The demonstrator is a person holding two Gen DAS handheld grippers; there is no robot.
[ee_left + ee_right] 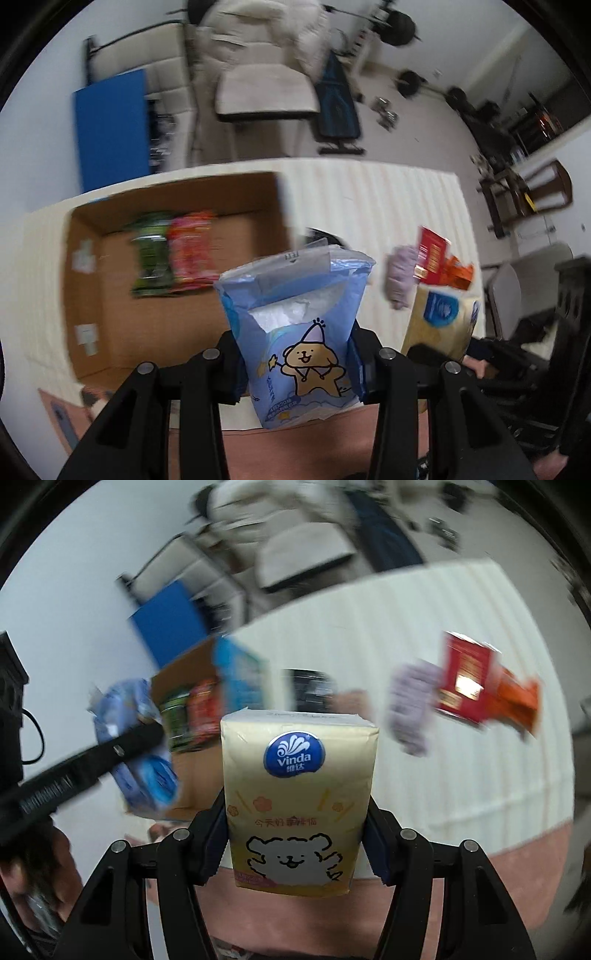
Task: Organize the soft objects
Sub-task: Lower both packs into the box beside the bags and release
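Observation:
My left gripper (295, 369) is shut on a blue tissue pack (295, 332) with a cartoon bear, its top torn open, held in the air over the table. My right gripper (295, 834) is shut on a yellow Vinda tissue pack (299, 797), also lifted. In the right wrist view the blue tissue pack (136, 746) and the left gripper's black arm show at the left. An open cardboard box (177, 280) on the table holds a green packet (151, 254) and a red packet (190, 251).
The white-covered table (369, 206) also carries a lilac soft item (399, 277), a red box (432, 251) and an orange packet (458, 273). Behind it stand a chair (266, 92) and a blue board (110, 129).

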